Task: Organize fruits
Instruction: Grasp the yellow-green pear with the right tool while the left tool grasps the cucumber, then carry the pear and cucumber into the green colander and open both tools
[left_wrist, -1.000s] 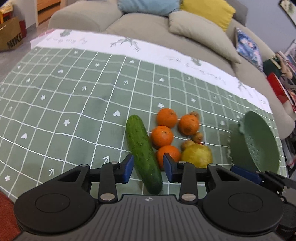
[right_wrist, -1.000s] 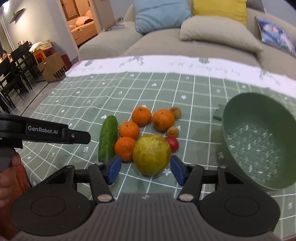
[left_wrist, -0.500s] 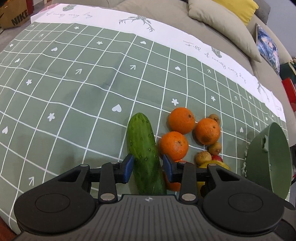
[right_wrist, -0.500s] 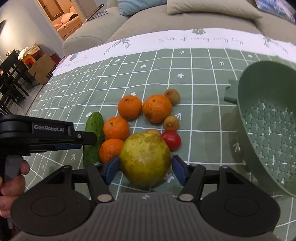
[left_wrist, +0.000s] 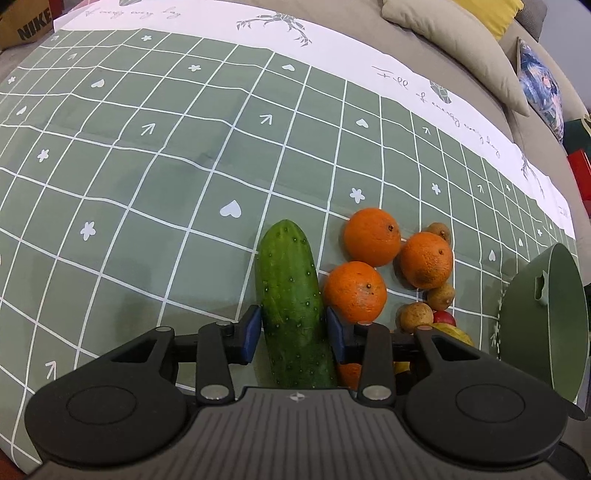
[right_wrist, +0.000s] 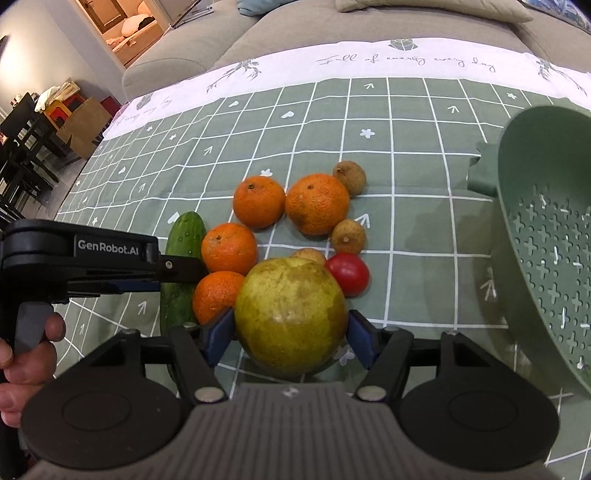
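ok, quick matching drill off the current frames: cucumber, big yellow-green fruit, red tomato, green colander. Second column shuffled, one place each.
Things:
1. cucumber
2. big yellow-green fruit
3. red tomato
4. green colander

Places:
A. far right on the tablecloth, nothing in it
B. between the left gripper jaws
C. between the right gripper jaws
D. just behind the big fruit, toward the colander

Pairs: 1-B, 2-C, 3-D, 4-A

Soft, even indoor light filled both views; the green checked tablecloth (left_wrist: 155, 192) showed only faint shadows. Focus was sharp, though grid lines bowed strongly outward (fisheye lenses), with darkened corners.
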